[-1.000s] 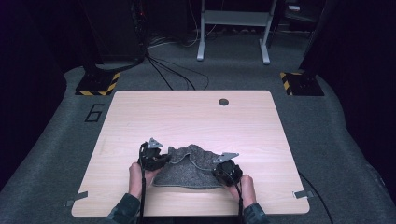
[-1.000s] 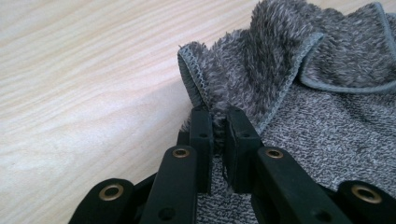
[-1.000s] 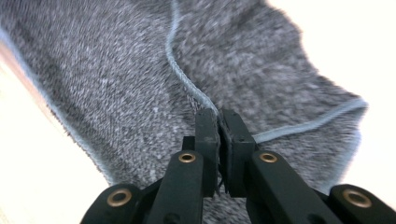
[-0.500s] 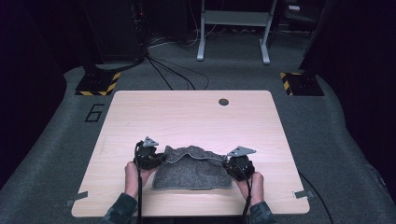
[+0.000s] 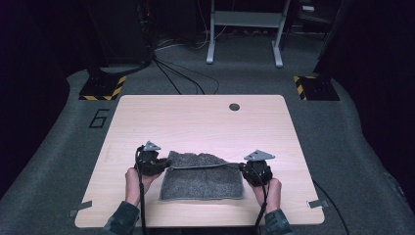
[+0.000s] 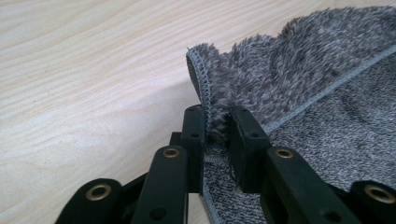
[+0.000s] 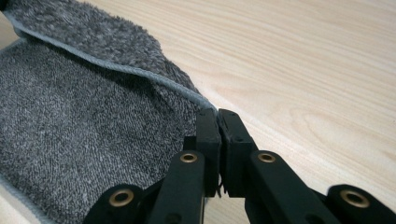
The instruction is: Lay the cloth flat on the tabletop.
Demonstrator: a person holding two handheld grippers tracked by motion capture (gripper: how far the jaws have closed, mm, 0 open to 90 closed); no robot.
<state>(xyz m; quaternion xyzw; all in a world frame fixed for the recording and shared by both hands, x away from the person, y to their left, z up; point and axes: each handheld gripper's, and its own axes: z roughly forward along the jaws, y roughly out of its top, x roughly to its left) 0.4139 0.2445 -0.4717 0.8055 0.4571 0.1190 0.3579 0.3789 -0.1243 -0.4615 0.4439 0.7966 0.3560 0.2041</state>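
Towel (image 5: pixel 201 178): grey, fuzzy pile, stitched hem, lying on near part of worktop (image 5: pixel 195 122) w/ its far edge lifted and pulled taut btwn both tools. Left hand-held gripper (image 5: pixel 164 165) clamped on left far corner; right hand-held gripper (image 5: pixel 243 167) pinched tight on right far corner. Hands low, at either side of towel, forearms coming from near edge.

The left gripper (image 6: pixel 217 135) rises from the bottom centre of the frame, its two black jaws pinched on the stitched corner of a grey towel (image 6: pixel 299 79). The clamped hem stands upright between the jaws, and the fluffy cloth spreads to the upper right, folded over a flatter layer at right. Pale wooden table (image 6: pixel 84 70) fills the left and top.
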